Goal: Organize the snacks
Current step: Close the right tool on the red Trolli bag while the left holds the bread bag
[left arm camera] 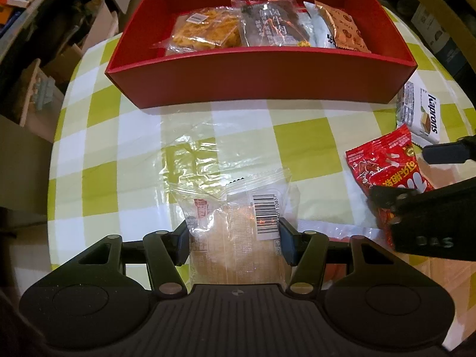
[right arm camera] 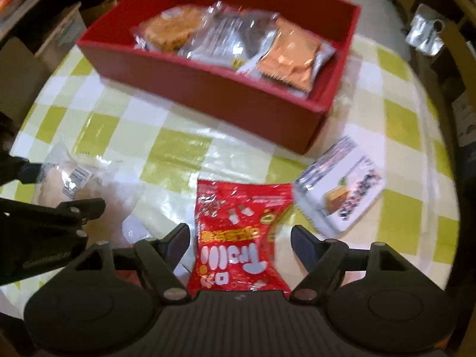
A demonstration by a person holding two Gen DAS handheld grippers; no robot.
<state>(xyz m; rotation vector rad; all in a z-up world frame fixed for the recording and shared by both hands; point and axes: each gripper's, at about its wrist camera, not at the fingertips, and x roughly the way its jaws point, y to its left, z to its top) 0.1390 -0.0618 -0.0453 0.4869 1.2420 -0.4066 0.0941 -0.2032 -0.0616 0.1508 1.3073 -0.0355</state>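
My left gripper [left arm camera: 235, 242] is clamping a clear plastic packet with a pale cake and a barcode label [left arm camera: 238, 238], its pads pressing on both sides just above the green-and-white checked tablecloth [left arm camera: 98, 136]. My right gripper [right arm camera: 241, 239] is standing released, its jaws apart on either side of a shiny red foil snack bag [right arm camera: 238, 238] lying on the cloth and not touching it. I am seeing the open red cardboard box [left arm camera: 261, 80] beyond, holding several packets, and a white wafer packet [right arm camera: 342, 193] lying beside the red bag.
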